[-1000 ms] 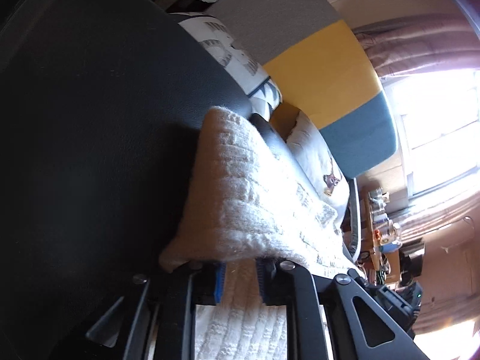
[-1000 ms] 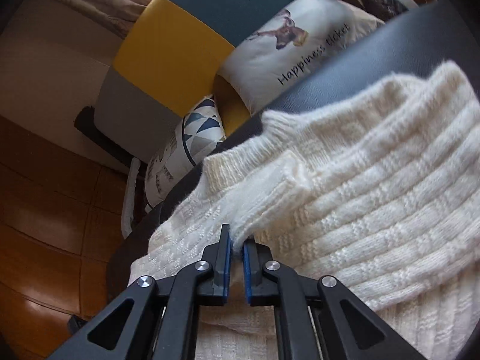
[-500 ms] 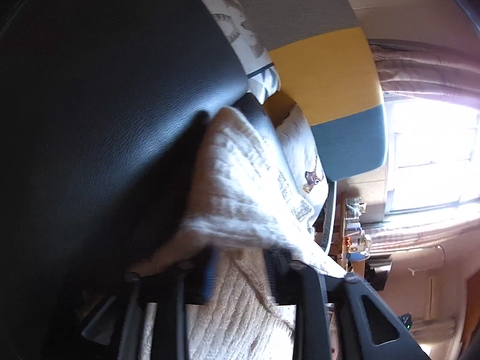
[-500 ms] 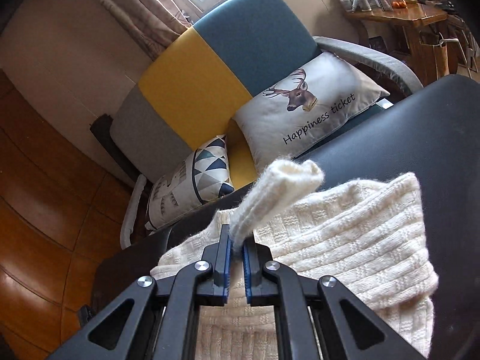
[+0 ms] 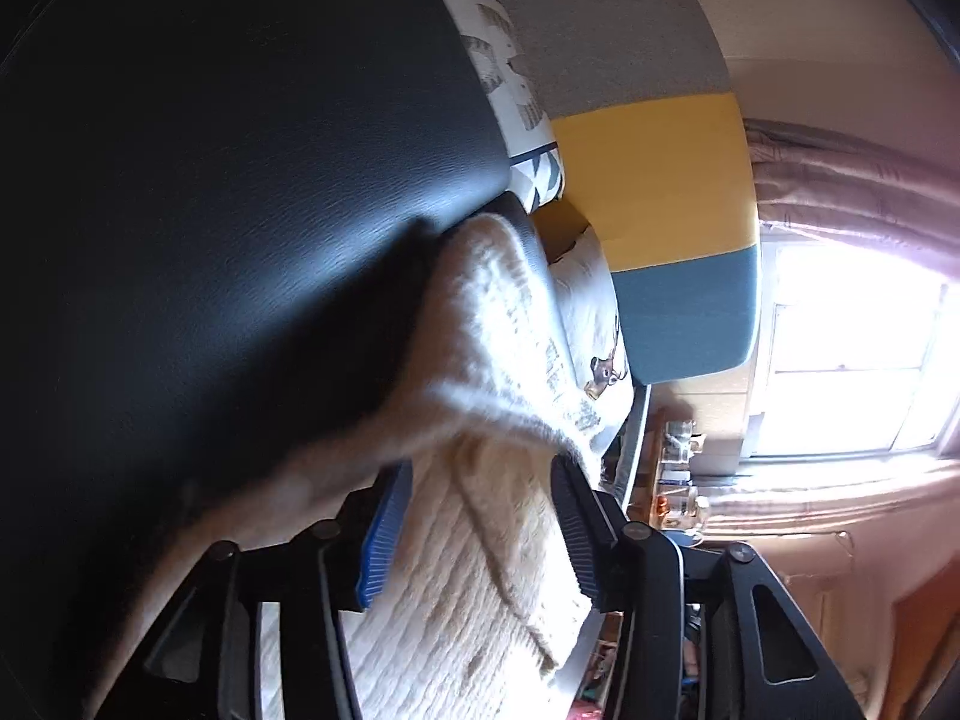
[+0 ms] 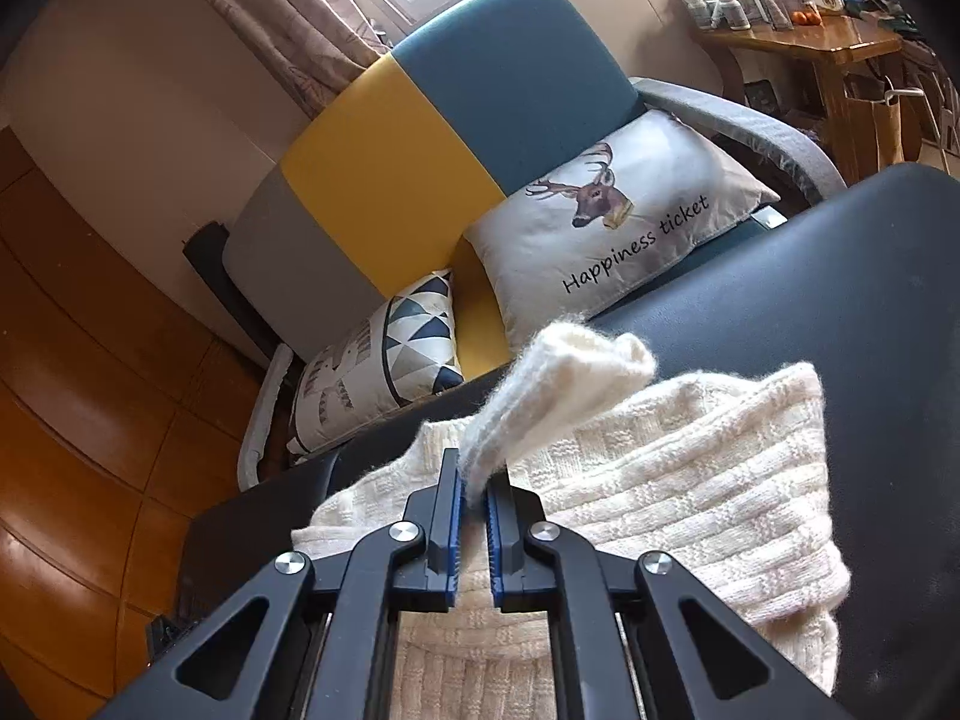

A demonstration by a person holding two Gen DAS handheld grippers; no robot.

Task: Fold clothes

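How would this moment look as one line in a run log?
step: folding sweater | left claw: opening, knit between, not pinched | right claw: shut on cuff, lifted | surface: black cushion

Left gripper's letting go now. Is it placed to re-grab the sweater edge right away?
Probably yes. The left gripper jaws are opening with the cream sweater lying between the pads, nothing blocking. The right gripper holds a cuff separately.
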